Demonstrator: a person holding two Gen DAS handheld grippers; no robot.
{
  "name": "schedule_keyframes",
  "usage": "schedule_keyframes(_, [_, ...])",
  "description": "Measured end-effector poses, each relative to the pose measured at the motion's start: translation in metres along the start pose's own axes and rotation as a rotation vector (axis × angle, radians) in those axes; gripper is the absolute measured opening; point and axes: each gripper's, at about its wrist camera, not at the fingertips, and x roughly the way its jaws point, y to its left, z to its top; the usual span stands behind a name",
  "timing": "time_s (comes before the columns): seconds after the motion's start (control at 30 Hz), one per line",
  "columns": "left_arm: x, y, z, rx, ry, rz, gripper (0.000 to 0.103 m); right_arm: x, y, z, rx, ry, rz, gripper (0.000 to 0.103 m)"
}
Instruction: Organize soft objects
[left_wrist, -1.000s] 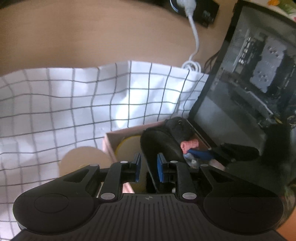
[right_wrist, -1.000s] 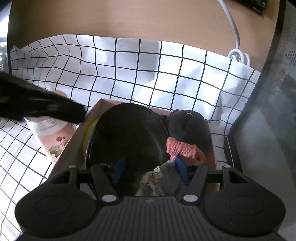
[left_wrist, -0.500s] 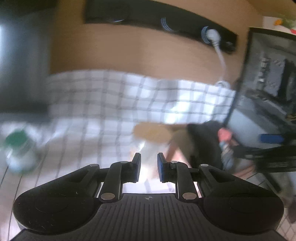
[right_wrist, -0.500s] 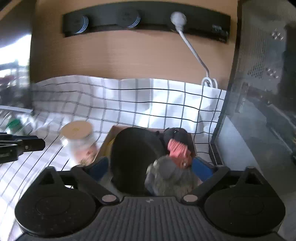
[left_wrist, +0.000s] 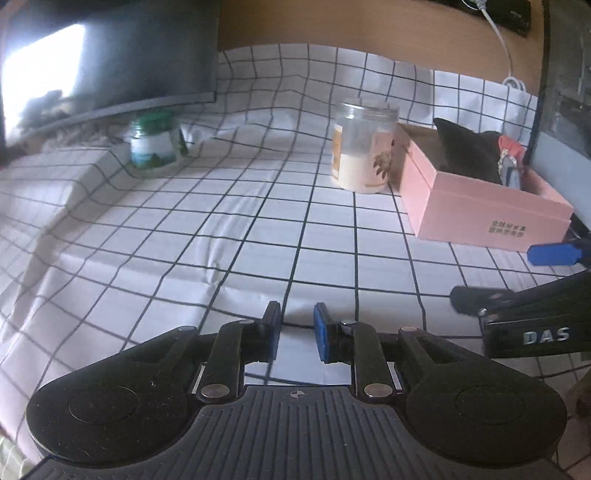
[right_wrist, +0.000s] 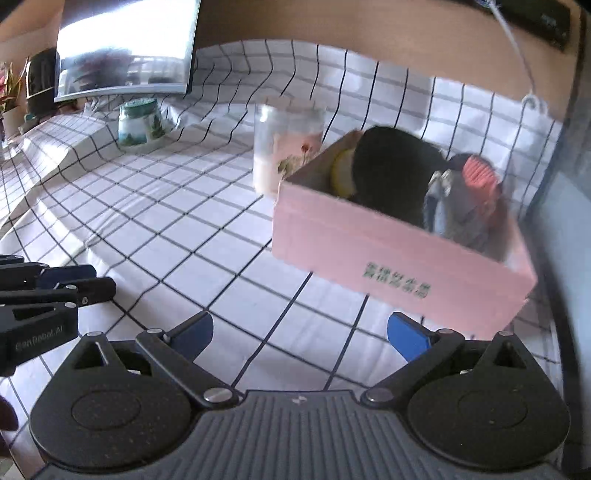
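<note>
Both claws have backed off the pink cardboard box (right_wrist: 402, 254): right claw (right_wrist: 299, 332) gaping empty, left claw (left_wrist: 297, 332) narrowly apart.

Two jars (left_wrist: 364, 147), one pink box (left_wrist: 476, 206)

Box (right_wrist: 399, 251) right on the cloth (right_wrist: 184, 229) (toys (right_wrist: 391, 173) inside); jar (right_wrist: 284, 147) touching its left.

Both grippers pulled back from the pink box (right_wrist: 399, 251); right gripper (right_wrist: 299, 332), jaws just opened wide, has left the grey plush (right_wrist: 454, 210) inside; left gripper (left_wrist: 297, 330) now over bare cloth (left_wrist: 221, 229).
</note>
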Motion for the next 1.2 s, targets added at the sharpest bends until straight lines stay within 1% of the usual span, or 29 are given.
schedule_keyframes(0.07, [0.0, -0.006, -0.001, -0.011, -0.009, 0.022, 0.023, 0.01, -0.005, 0.0, 0.021, 0.025, 0.023, 0.103])
schedule_keyframes(0.13, [0.0, -0.011, -0.004, -0.022, -0.02, 0.045, 0.023, 0.012, -0.009, -0.001, 0.051, 0.019, 0.049, 0.103])
schedule_keyframes(0.27, [0.002, -0.022, -0.007, -0.034, -0.042, 0.076, 0.023, 0.014, -0.01, -0.003, 0.066, -0.002, 0.042, 0.103])
schedule_keyframes(0.37, [0.001, -0.027, -0.009, -0.047, -0.044, 0.062, 0.023, 0.016, -0.01, -0.002, 0.062, -0.016, 0.046, 0.103])
schedule_keyframes(0.5, [0.0, -0.028, -0.01, -0.036, -0.048, 0.048, 0.023, 0.016, -0.012, -0.003, 0.056, -0.037, 0.053, 0.103])
schedule_keyframes(0.63, [0.0, -0.029, -0.01, -0.024, -0.044, 0.053, 0.023, 0.014, -0.01, -0.007, 0.066, -0.069, 0.039, 0.103])
schedule_keyframes(0.77, [0.0, -0.027, -0.009, -0.039, -0.041, 0.048, 0.023, 0.014, -0.01, -0.006, 0.071, -0.069, 0.04, 0.103])
schedule_keyframes(1.2, [0.0, -0.027, -0.009, -0.036, -0.041, 0.048, 0.023, 0.014, -0.01, -0.006, 0.071, -0.068, 0.04, 0.103])
